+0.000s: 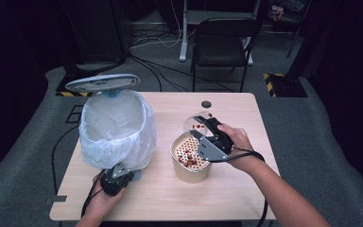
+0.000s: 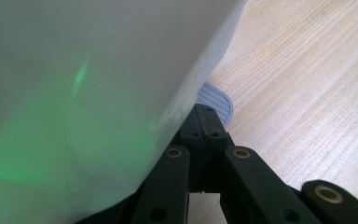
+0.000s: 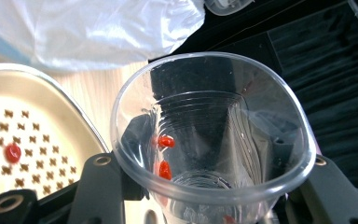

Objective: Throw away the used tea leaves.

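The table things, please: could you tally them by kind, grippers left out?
Bin with white liner: 1
Clear plastic cup: 1
Beige strainer pot: 1
Total: 3

Bin [image 1: 117,127] blocks the left; table's [image 1: 236,198] near edge lies open.

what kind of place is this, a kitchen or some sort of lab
Probably a lab or recording studio, not a kitchen: a bare pale wooden table on grey carpet, loose cables on the floor, and a black folding chair amid dark surroundings.
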Demonstrator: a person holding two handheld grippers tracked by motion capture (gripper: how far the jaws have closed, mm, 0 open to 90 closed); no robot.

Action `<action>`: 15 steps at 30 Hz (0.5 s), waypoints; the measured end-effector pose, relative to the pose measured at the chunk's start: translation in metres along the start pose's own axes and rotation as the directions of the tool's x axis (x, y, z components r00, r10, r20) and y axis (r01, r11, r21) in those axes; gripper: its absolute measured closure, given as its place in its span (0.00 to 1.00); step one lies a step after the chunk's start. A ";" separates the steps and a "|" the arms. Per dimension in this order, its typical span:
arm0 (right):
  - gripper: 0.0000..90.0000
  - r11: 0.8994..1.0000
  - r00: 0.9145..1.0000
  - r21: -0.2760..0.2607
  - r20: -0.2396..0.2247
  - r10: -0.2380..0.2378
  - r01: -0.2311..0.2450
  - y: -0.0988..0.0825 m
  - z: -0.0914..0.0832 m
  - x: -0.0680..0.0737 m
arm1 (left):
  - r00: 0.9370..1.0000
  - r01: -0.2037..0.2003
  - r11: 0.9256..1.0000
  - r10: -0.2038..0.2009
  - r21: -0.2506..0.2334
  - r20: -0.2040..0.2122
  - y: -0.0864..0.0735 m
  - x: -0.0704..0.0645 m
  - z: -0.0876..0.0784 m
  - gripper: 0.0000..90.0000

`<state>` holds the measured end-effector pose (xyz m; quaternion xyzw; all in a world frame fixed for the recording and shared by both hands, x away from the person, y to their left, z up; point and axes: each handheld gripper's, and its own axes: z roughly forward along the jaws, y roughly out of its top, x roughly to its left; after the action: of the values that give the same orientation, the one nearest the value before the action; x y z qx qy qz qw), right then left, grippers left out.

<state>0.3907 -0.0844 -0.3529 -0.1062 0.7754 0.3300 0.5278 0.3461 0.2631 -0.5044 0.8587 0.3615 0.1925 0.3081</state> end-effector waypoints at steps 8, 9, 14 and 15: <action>0.53 0.956 0.953 -0.042 -0.101 0.284 -0.290 -0.007 0.001 -0.014 | 1.000 0.000 1.000 0.000 0.000 0.000 0.000 0.000 0.000 1.00; 0.53 0.946 0.942 -0.043 -0.115 0.315 -0.321 -0.008 0.001 -0.016 | 1.000 0.000 1.000 0.000 0.000 0.000 0.000 0.000 0.000 1.00; 0.53 0.874 0.864 -0.050 -0.190 0.466 -0.483 -0.012 0.002 -0.027 | 1.000 0.000 1.000 0.000 0.000 0.000 0.000 0.000 0.000 1.00; 0.53 0.854 0.842 -0.052 -0.204 0.499 -0.518 -0.012 0.002 -0.028 | 1.000 0.000 1.000 0.000 0.000 0.000 0.000 0.000 0.000 1.00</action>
<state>0.4103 -0.0979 -0.3333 0.0459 0.8024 0.4873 0.3414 0.3461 0.2631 -0.5043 0.8588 0.3615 0.1923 0.3080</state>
